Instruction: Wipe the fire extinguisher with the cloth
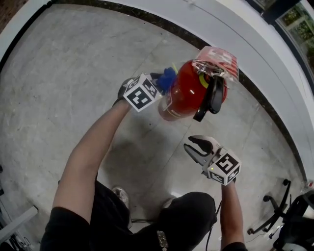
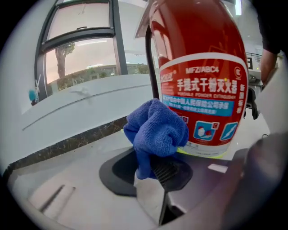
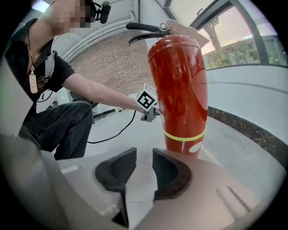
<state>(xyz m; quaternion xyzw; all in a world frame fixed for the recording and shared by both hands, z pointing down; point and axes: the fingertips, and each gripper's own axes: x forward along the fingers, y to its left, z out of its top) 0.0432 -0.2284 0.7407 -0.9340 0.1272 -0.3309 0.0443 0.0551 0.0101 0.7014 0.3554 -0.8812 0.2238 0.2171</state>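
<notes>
A red fire extinguisher (image 1: 189, 90) stands upright on the grey floor, with a black handle and a tag at its top. My left gripper (image 1: 162, 84) is at its left side, shut on a bunched blue cloth (image 1: 167, 78). In the left gripper view the cloth (image 2: 157, 130) sticks out of the gripper (image 2: 150, 168) right in front of the label on the extinguisher (image 2: 198, 67); whether it touches I cannot tell. My right gripper (image 1: 190, 143) hangs in front of the cylinder, apart from it. Its view shows the extinguisher (image 3: 180, 85) just ahead, and the gripper (image 3: 144, 157) open with nothing between the pads.
A dark stone strip (image 1: 147, 19) and a white ledge (image 1: 206, 14) curve behind the extinguisher, with windows (image 2: 81, 54) above. A black chair base (image 1: 274, 211) stands at the lower right. A cable (image 3: 112, 130) lies on the floor beside the person's knee (image 1: 194, 201).
</notes>
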